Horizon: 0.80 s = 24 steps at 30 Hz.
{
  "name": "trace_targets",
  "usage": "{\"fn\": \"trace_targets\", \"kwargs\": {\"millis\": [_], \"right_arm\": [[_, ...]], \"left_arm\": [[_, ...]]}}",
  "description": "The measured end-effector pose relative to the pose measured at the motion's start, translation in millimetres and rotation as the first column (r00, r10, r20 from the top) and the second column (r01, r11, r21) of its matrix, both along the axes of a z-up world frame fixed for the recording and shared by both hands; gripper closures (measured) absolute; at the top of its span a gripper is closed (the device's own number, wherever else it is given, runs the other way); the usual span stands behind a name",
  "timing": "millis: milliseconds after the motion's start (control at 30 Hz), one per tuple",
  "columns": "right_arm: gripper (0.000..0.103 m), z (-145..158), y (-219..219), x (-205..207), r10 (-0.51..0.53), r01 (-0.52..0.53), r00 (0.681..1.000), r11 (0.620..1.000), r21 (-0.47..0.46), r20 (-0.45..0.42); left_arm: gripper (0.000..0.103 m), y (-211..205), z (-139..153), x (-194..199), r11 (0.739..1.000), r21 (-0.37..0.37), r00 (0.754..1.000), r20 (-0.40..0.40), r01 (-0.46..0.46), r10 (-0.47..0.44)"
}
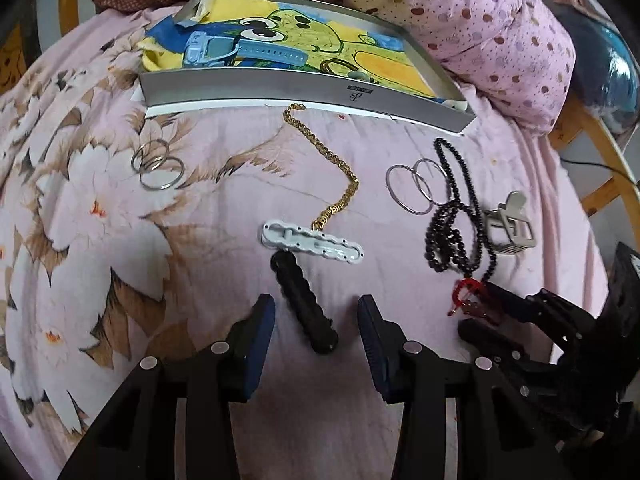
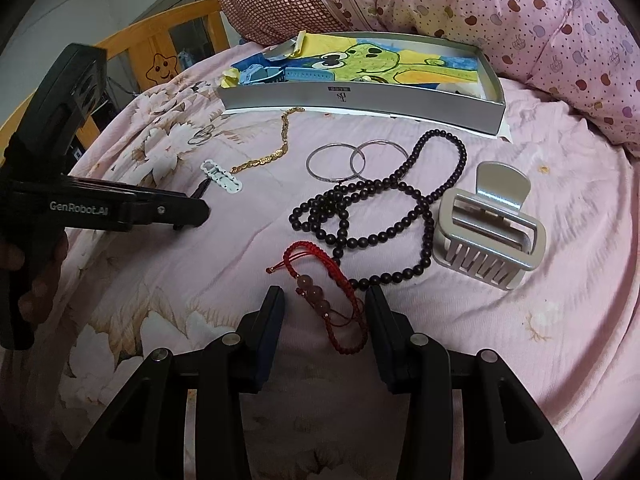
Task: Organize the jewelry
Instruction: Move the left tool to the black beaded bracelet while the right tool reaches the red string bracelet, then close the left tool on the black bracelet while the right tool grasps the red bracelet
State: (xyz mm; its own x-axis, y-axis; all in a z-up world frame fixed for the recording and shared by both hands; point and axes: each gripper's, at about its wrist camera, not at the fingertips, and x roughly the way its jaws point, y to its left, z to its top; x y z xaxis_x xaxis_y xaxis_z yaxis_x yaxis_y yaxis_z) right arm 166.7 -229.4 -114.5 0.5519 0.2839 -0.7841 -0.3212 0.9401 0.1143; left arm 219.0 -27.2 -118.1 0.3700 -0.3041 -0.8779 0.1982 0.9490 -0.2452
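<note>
Left claw: I am holding my left gripper (image 1: 316, 316) with its jaws spread wide, gripping nothing, low over the pink floral bedsheet (image 1: 100, 240).
Black clip: a black ridged hair clip (image 1: 304, 300) is lying in the gap between my left jaws, slanting toward 11 o'clock; I cannot tell whether either pad is touching it.
White clip: a white scalloped hair clip (image 1: 312, 243) is sitting just beyond the black one, at 12 o'clock.
Gold chain: the gold chain (image 1: 332, 168) is trailing from the white clip toward the tray at 12 o'clock.
Right claw: I am holding my right gripper (image 2: 325, 304) parted too, closing on nothing.
Red bracelet: the red cord bracelet (image 2: 320, 292) is lying between my right jaws, its beads near the middle of the gap.
Black beads: the black bead necklace (image 2: 380, 200) is lying coiled at 12 o'clock from the bracelet.
Claw clip: a silver claw hair clip (image 2: 490, 232) is resting at 2 o'clock, just beside the beads.
Hoops: two silver hoops (image 2: 356, 160) are overlapping at 12 o'clock, past the beads.
Small rings: some smaller silver rings (image 1: 158, 164) are sitting at 10 o'clock in the left view.
Tray: the grey tray (image 2: 360, 100) is holding a blue watch (image 1: 240, 50) on its cartoon lining.
</note>
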Motion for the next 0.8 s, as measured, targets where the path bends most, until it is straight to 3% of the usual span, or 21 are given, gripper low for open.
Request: {"fn": "trace_targets", "kwargs": {"millis": [67, 200, 567, 800], "right_arm": [[0.065, -1, 3, 0, 0.0, 0.001, 1.0, 1.0, -0.012, 0.009], [0.08, -1, 12, -1, 0.01, -0.009, 1.0, 0.999, -0.045, 0.021], [0.096, 2, 17, -12, 0.034, -0.033, 0.999, 0.999, 0.03, -0.026], [0.096, 11, 21, -18, 0.025, -0.025, 0.999, 1.0, 0.013, 0.037]], "left_arm": [[0.072, -3, 0, 1, 0.999, 0.031, 1.0, 0.005, -0.008, 0.008], [0.086, -3, 1, 1, 0.998, 0.055, 1.0, 0.012, -0.014, 0.013], [0.086, -3, 4, -30, 0.999, 0.031, 1.0, -0.003, 0.026, -0.026], [0.089, -2, 12, -46, 0.999, -0.015, 0.999, -0.001, 0.052, -0.052]]}}
